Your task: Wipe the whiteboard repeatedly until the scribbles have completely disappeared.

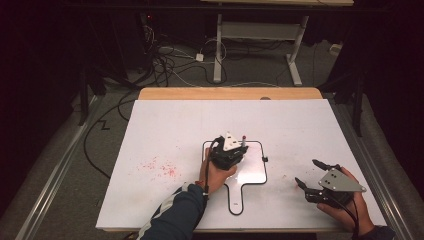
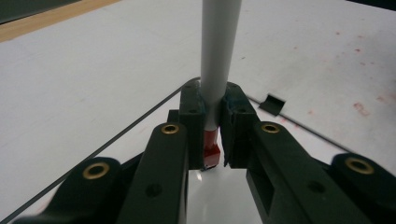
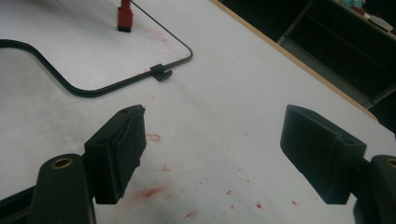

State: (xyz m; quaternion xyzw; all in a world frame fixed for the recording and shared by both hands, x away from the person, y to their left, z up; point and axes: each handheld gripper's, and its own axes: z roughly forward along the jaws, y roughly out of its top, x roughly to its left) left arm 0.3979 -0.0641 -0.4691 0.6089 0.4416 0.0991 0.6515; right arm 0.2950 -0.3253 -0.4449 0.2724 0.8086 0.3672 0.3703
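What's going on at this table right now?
A person works with two hand-held grippers. The left gripper is shut on a white marker, its red tip pointing down at a small handled whiteboard lying on the white table. The right gripper rests open beside the board, holding nothing. Red smudges mark the table.

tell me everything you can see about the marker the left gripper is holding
The marker has a slim, smooth, light grey barrel that looks like plastic, ending in a red section with a blocky red tip. The left hand-held gripper is shut on its lower barrel, jaw pads pressed on both sides. It stands roughly upright, tip down, over the small whiteboard with a black rim and a handle. The tip is at or just above the glossy surface; whether it touches I cannot tell. No cap is on it.
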